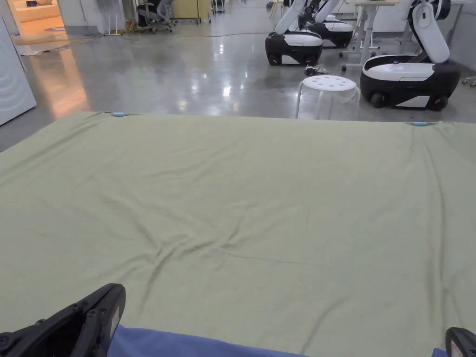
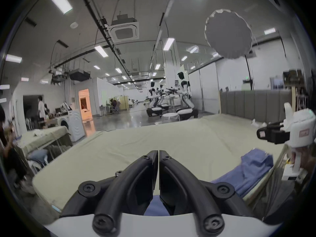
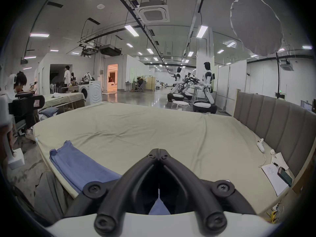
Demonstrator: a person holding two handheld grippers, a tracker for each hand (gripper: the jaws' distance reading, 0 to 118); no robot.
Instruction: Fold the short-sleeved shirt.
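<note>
Shirt (image 3: 80, 165), blue, short-sleeved, lies bunched along the near edge of the bed (image 1: 260, 200), partly hanging over that edge; in the head view it is the blue strip (image 1: 186, 346) at the bottom. My left tongs (image 2: 158, 152) have their jaws pressed together at the tips, with blue cloth showing low between them near the base; I cannot tell whether the jaws actually pinch it. My right tongs (image 3: 159, 151) likewise meet at the tips, blue fabric visible under the jaw roots, grip unclear. In the head view the left tongs (image 1: 100, 316) sit at the near left, just beside the shirt, and the right tongs (image 1: 460, 341) peek in at the near right corner. Bed is covered by a pale green sheet (image 3: 153, 129), wrinkled in the middle. Grey padded headboard (image 3: 273, 121) runs along the right side. Papers (image 3: 273, 179), a dark phone (image 3: 284, 176) and a white remote (image 3: 260, 145) lie on the right edge of the bed. Beyond the far edge stands a white stool (image 1: 327, 93), then wheeled robots (image 1: 409, 74) on the shiny floor (image 1: 162, 69). Washing machine (image 3: 93, 92) far left.
</note>
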